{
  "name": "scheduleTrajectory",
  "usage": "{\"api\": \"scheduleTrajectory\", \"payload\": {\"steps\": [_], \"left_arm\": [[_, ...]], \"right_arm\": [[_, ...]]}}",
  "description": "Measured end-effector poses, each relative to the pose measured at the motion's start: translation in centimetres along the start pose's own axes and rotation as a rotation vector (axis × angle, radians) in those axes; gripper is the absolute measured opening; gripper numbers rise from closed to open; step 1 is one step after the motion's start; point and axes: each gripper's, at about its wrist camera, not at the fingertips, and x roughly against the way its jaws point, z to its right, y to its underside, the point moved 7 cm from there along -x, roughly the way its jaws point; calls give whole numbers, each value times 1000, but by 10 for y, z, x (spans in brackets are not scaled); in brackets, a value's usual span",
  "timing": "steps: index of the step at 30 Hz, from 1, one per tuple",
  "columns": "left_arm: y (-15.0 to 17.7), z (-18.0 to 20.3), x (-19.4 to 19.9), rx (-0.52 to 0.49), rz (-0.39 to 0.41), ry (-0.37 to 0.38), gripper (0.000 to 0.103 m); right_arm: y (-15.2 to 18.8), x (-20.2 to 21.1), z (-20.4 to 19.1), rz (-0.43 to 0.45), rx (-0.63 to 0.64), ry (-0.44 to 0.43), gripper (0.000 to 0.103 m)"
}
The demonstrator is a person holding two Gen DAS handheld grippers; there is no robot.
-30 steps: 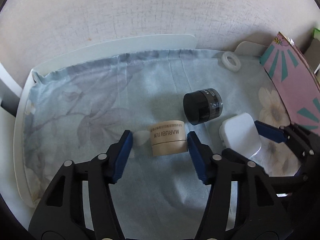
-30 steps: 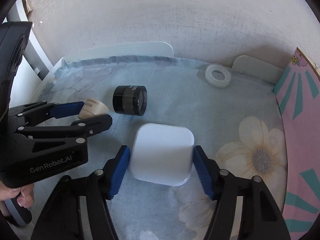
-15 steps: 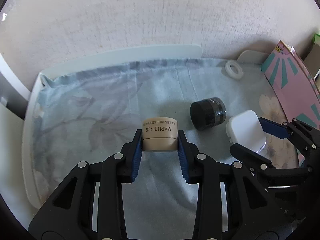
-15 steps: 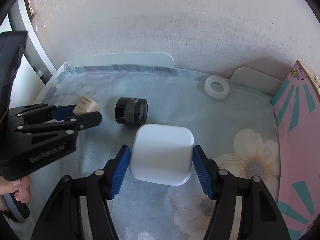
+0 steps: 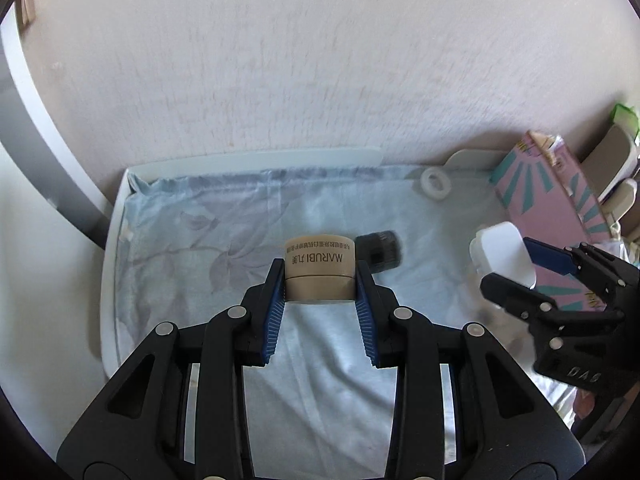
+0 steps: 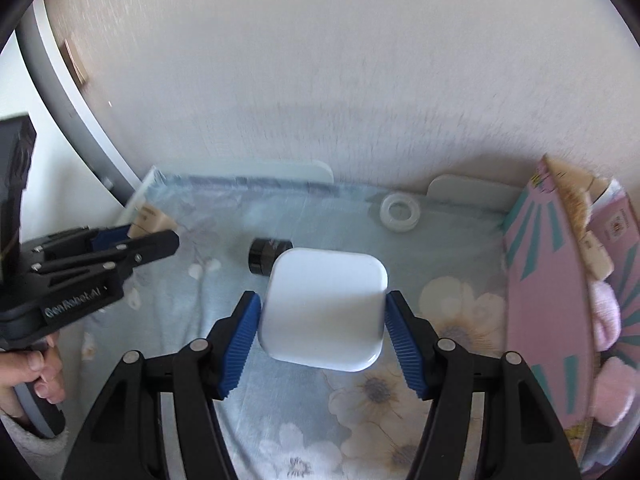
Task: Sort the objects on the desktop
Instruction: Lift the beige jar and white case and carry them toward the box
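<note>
Left gripper (image 5: 320, 276): clenched on the beige jar (image 5: 319, 271). Both blue pads press the jar's sides; the jar sits between the fingertips with its printed label facing the camera, upside down. In the left wrist view the jar appears clear of the cloth (image 5: 224, 240), above its centre.

Right gripper (image 6: 323, 316): grasping the white box (image 6: 324, 306). The blue pads bear on its left and right faces; the box's broad rounded face is turned toward the camera. In the left wrist view the same box (image 5: 502, 250) shows at 3 o'clock, held in the other tool's jaws.

Remaining items on the cloth — the black jar (image 6: 266, 257) lies on its side, just behind the white box at 11 o'clock in the right wrist view; in the left wrist view it sits at 2 o'clock from the beige jar, blurred. The white ring (image 6: 400, 213) lies flat near the cloth's far edge, at 1 o'clock from the box, well apart from both grippers.

The floral cloth covers a white tray (image 5: 248, 162) set against the wall (image 5: 300, 60). A pink pack (image 6: 536, 288) with teal stripes stands along the cloth's right side at 3 o'clock.

A hand (image 6: 28, 372) grips the left tool's handle at 9 o'clock in the right wrist view — fingers visible, sleeve edge below.
</note>
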Motion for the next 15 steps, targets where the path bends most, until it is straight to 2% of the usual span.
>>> {"api": "scheduleTrajectory", "payload": {"steps": [9, 15], "left_arm": [[-30, 50, 33, -71, 44, 44, 30], [-52, 102, 45, -145, 68, 109, 30]], "right_arm": [[-18, 65, 25, 64, -47, -26, 59], [-15, 103, 69, 105, -119, 17, 59]]}}
